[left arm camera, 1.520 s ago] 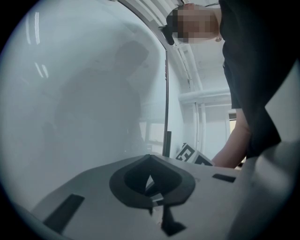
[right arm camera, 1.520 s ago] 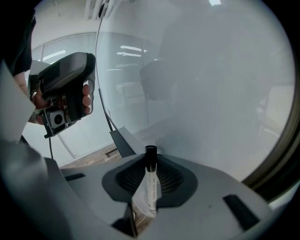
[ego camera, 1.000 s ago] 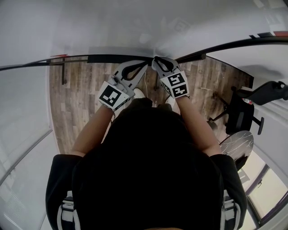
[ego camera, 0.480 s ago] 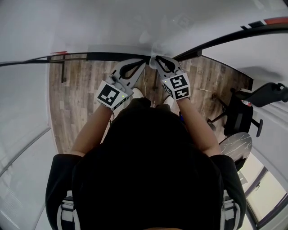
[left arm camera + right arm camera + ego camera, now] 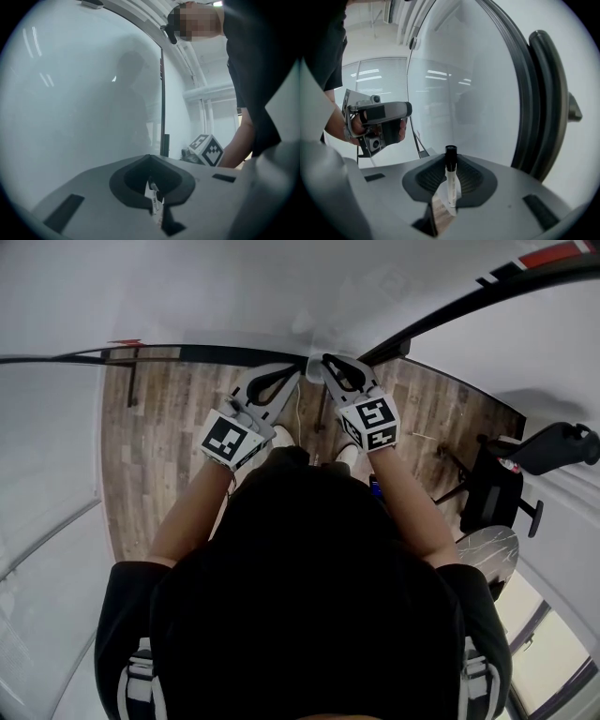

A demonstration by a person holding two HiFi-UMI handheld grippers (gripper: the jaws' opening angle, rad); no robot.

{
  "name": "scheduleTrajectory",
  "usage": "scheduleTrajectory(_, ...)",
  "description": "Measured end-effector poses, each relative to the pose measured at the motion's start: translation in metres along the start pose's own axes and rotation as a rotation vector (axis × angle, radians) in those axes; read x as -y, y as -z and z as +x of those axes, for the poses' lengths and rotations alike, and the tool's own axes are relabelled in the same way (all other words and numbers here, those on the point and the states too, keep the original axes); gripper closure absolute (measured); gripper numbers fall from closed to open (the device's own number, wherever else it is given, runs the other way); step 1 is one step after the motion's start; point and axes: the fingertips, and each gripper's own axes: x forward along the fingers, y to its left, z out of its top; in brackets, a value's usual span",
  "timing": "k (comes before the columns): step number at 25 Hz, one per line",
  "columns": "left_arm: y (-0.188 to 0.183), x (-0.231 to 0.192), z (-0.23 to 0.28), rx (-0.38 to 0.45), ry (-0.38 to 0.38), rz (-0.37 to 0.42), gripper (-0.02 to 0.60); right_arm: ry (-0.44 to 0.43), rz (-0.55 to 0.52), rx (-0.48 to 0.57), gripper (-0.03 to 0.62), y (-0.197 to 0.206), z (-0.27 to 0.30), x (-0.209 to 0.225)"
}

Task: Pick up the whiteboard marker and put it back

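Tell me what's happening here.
A person stands at a whiteboard with a gripper in each hand. The right gripper is shut on a whiteboard marker, whose black-capped end sticks out past the jaw tips. The left gripper is raised beside it. Its jaws are nearly together, with a thin white sliver between them that I cannot identify. The marker is not yet put back.

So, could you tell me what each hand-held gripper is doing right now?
Left hand-held gripper: closed on a thin white item.
Right hand-held gripper: closed on the marker.
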Motion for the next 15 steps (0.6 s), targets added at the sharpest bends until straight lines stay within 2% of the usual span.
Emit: scheduleTrajectory(15, -0.020, 0.030, -0.003, 0.016, -0.078, 0.040, 0.578, -0.076, -0.077, 0.119, 0.525, -0.051, -0.049, -0.012)
